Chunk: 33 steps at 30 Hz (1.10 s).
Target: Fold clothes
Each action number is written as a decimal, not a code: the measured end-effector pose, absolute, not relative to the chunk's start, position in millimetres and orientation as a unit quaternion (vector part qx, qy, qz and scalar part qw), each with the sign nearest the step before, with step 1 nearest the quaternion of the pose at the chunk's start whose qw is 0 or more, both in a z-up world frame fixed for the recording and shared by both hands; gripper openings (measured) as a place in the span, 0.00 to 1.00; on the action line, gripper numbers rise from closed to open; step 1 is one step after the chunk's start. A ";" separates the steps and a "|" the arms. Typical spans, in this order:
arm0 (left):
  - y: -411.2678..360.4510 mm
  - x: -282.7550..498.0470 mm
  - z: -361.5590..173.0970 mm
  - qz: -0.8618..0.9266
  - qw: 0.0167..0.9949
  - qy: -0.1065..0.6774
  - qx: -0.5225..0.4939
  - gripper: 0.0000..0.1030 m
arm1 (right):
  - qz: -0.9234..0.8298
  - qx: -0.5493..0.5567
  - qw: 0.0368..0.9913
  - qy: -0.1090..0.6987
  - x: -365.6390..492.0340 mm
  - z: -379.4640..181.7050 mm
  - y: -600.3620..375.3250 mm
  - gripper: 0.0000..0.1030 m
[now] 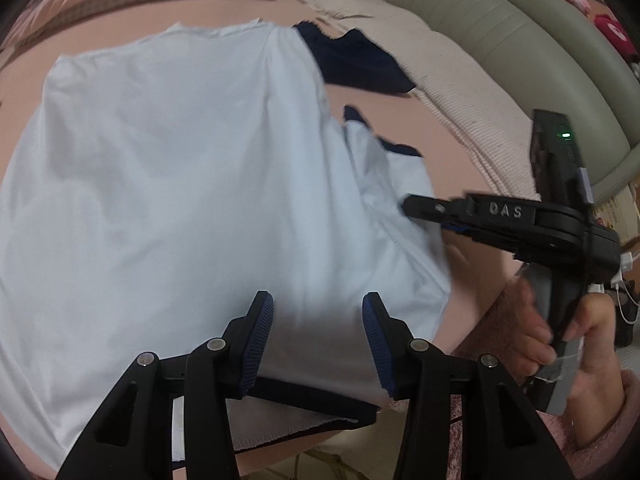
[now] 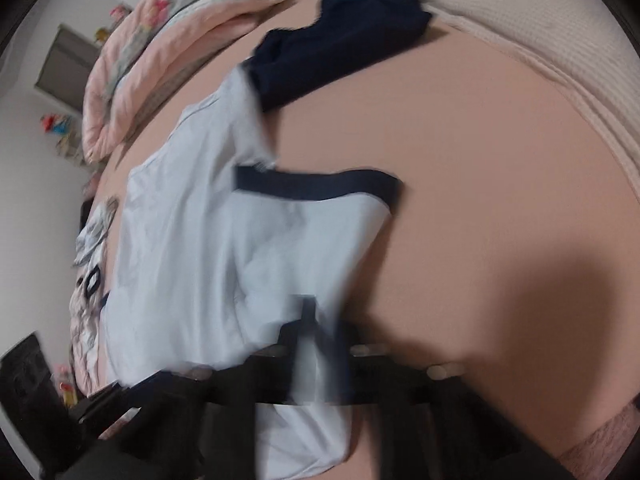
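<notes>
Under the wide-open left gripper (image 1: 318, 340) lies the white shirt (image 1: 180, 200); the right gripper (image 1: 424, 206) pinches its sleeve.

Right wrist view motion-blurred throughout. Right gripper (image 2: 316, 344) smeared into dark streaks, fingers indistinct, can't tell jaw gap or whether cloth is pinched. White shirt (image 2: 192, 248) lower edge hidden behind gripper body. Left view: shirt cut off at left edge of frame; its near hem hidden under left gripper (image 1: 318, 344) frame. Right gripper tip (image 1: 416, 204) buried against sleeve fold, grip unclear. Dark garment (image 1: 360, 64) partly tucked under shirt, shape unclear. Wall items (image 2: 56, 124) too small to identify.
</notes>
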<state>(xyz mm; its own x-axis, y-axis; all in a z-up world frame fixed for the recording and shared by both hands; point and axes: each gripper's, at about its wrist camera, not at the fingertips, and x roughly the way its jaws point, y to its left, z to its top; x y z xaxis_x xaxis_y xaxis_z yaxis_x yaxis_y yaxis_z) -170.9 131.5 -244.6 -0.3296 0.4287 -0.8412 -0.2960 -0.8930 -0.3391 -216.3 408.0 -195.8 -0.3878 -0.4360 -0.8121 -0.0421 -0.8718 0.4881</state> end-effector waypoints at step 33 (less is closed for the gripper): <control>132.2 -159.6 -240.9 0.827 0.249 -0.086 -0.498 0.42 | -0.811 0.512 0.266 -0.095 -227.1 -181.8 325.8 0.13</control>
<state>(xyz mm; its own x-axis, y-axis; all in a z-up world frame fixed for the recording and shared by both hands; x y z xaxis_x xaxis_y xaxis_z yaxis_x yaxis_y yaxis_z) -159.6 132.2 -240.9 -0.3811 0.4960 -0.7802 -0.3257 -0.8618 -0.3888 -227.1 325.8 -181.8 -0.3335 -0.5286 -0.7806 0.3337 -0.8406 0.4267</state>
